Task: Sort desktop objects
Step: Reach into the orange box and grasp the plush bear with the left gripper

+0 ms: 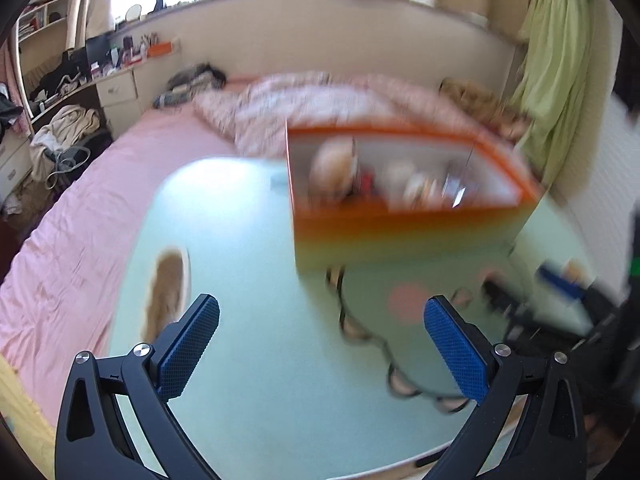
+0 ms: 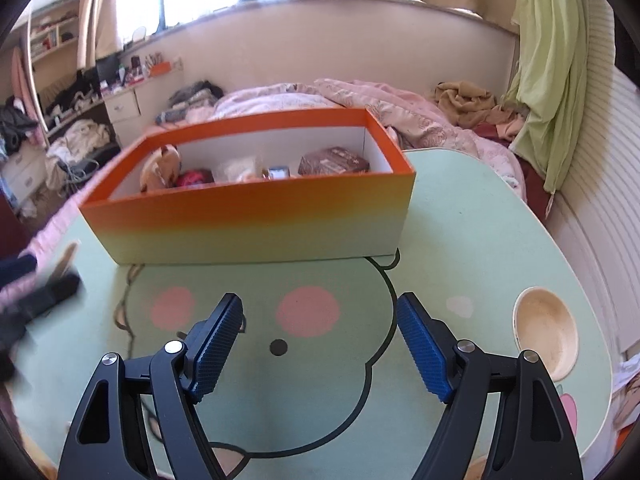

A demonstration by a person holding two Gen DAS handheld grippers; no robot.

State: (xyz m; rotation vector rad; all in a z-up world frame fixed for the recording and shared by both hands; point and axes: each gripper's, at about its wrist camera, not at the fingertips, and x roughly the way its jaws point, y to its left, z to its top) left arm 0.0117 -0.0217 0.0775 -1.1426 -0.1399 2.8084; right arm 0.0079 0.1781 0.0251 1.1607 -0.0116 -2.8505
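While both jaws stand apart with nothing between them, the right hand-held gripper (image 2: pixel 320 344) hangs released over bare green surface (image 2: pixel 460 240), the left hand-held gripper (image 1: pixel 320 350) likewise. One wooden bowl (image 2: pixel 546 332) lies near the right edge, well apart from the orange box (image 2: pixel 248 224). Best swing right, straddle its rim, clamp firmly, then lift clear before crossing.

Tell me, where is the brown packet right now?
In the right claw's view, the brown packet lies inside the orange box, at its right end.
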